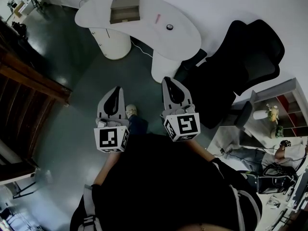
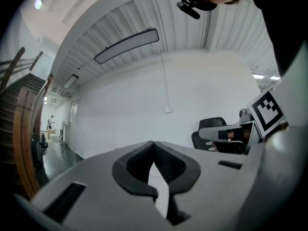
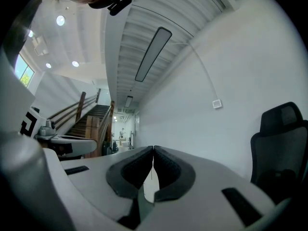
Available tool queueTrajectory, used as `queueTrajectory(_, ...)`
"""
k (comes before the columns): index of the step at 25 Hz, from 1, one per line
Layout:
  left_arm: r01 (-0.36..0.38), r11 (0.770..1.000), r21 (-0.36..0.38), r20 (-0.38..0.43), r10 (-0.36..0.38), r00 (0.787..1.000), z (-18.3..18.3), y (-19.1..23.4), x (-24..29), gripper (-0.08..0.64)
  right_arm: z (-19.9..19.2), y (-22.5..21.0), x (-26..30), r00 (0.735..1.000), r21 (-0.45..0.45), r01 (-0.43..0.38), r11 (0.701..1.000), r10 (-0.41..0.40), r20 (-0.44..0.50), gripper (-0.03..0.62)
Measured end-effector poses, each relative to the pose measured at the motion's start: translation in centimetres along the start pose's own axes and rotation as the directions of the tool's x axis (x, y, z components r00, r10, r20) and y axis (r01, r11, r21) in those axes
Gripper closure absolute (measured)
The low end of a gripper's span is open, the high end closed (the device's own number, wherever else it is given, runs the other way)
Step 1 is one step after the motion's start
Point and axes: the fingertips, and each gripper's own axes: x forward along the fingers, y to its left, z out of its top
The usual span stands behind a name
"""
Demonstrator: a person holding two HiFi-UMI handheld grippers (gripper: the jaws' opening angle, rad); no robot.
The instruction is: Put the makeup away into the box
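Observation:
In the head view a grey open box [image 1: 124, 9] stands on a curved white table [image 1: 183, 40] far ahead. Beside it lie a thin pink makeup item [image 1: 157, 18] and a small dark round one [image 1: 169, 27]. My left gripper [image 1: 116, 89] and right gripper [image 1: 168, 79] are held side by side over the dark floor, well short of the table. Both point level. The left gripper [image 2: 153, 143] has its jaw tips touching, with nothing between them. The right gripper [image 3: 153, 148] is likewise shut and empty. Neither gripper view shows the box or makeup.
A black office chair [image 1: 240, 66] stands right of the table. A wooden staircase [image 1: 24, 85] runs along the left. A white shelf unit [image 1: 284, 109] and a cluttered desk [image 1: 260, 167] with a seated person are at the right.

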Motion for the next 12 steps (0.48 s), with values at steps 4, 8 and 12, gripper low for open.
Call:
queueTrajectory(4, 0.003, 1.000, -0.006, -0.004, -0.003, 1.000, -0.6, 2.2, 3.0, 0.554, -0.7, -0.2, 3.7, 1.000, -0.005, -0.018, 1.000, 0.018, -0.015, 0.568)
queueTrajectory(8, 0.011, 1.000, -0.003, -0.014, -0.011, 1.000, -0.9, 5.1, 6.8, 0.554, -1.0, -0.5, 8.1, 0.999, -0.005, -0.031, 1.000, 0.031, -0.013, 0.568)
queueTrajectory(12, 0.034, 0.999, -0.007, -0.037, -0.034, 0.999, -1.4, 8.0, 11.2, 0.554, -1.4, -1.2, 13.1, 1.000, -0.003, -0.016, 1.000, 0.016, -0.018, 0.542)
